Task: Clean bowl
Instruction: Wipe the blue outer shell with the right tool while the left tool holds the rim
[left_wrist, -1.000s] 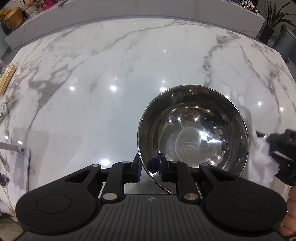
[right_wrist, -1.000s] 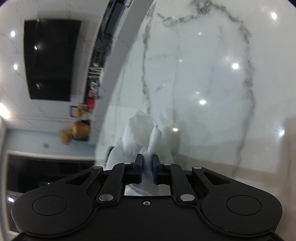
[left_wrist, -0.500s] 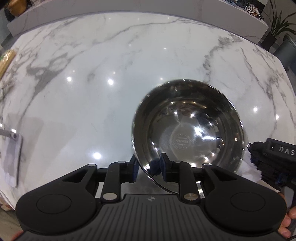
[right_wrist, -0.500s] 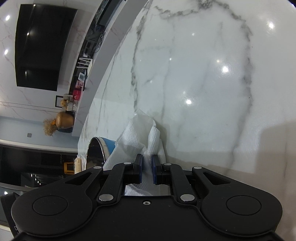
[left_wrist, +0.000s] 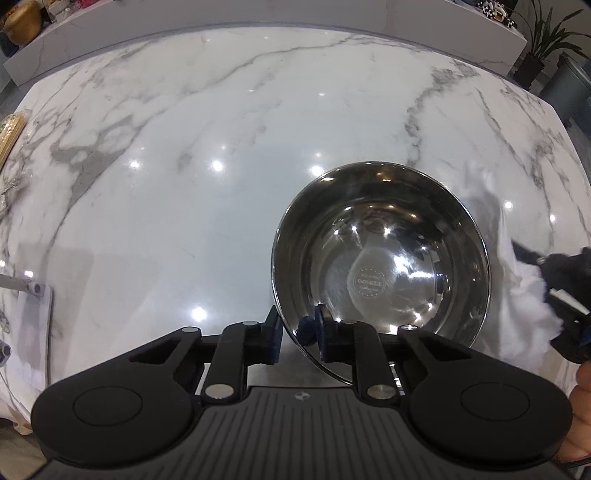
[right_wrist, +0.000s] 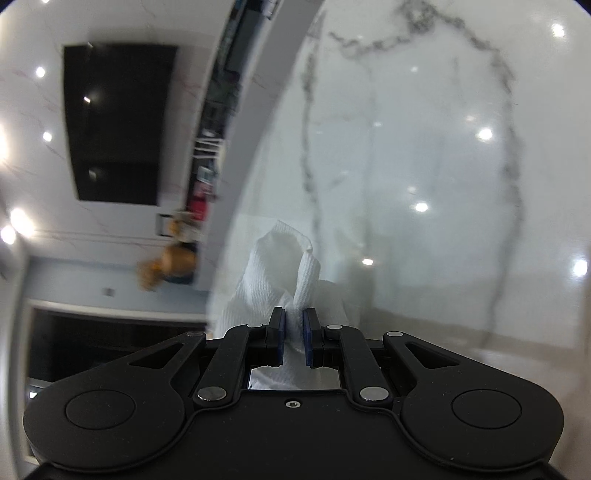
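Note:
A shiny steel bowl (left_wrist: 380, 258) is held tilted above the white marble table (left_wrist: 184, 166). My left gripper (left_wrist: 297, 334) is shut on the bowl's near rim, one pad outside and one inside. A white paper towel (left_wrist: 517, 295) hangs just right of the bowl, outside its rim, held by my right gripper (left_wrist: 569, 325) at the frame's right edge. In the right wrist view my right gripper (right_wrist: 294, 334) is shut on the crumpled paper towel (right_wrist: 273, 280); the bowl is not visible there.
A grey ledge (left_wrist: 258, 14) runs along the table's far side with a golden vase (left_wrist: 20, 20) at its left end. A potted plant (left_wrist: 539, 48) stands at the far right. A packet (left_wrist: 11, 136) lies on the table's left edge.
The right gripper and towel have swung back up beside the bowl's right rim. The bowl shifted slightly in the left view. The right wrist view turned away, so the bowl no longer shows there.

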